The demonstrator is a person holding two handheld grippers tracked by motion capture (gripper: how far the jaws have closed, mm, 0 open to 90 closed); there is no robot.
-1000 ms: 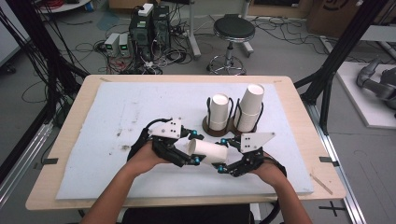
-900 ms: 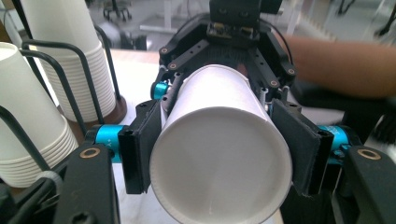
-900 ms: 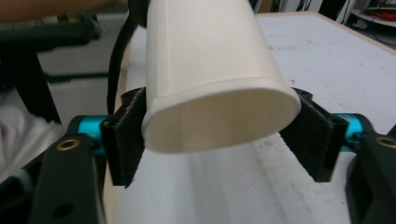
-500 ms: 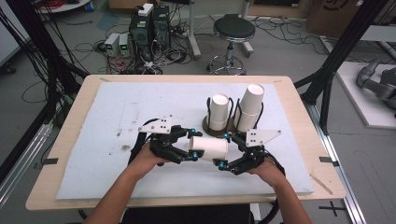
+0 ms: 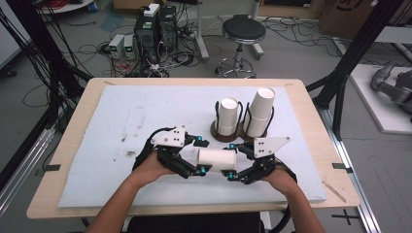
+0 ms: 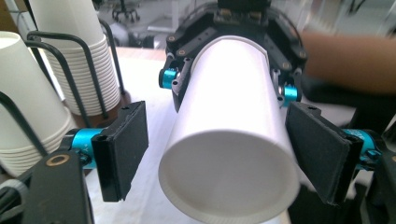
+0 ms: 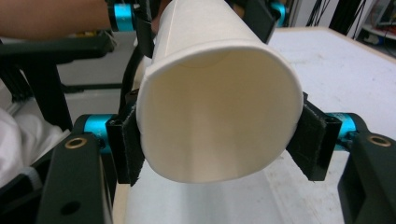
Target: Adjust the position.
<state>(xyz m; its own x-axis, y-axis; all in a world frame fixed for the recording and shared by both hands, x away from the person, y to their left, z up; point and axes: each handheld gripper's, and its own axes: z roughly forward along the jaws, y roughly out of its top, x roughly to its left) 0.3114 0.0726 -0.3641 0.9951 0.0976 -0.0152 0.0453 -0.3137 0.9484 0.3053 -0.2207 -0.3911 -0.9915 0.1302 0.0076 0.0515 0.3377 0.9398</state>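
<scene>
We see the wooden surface [image 5: 73, 155] with its white mat [image 5: 145, 116] in a room with a stool [image 5: 241, 36] and cabled electronics behind. Both forearms reach in near the front edge. The right gripper [image 5: 238, 162] grasps the sideways paper cup [image 5: 217, 159] at its open end, while the left gripper [image 5: 201, 156] stands released around the base, near the cup rack [image 5: 243, 121].

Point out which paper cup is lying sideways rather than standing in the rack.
The single cup held between the two grippers lies horizontal; the two stacks in the wire rack stand upright.
</scene>
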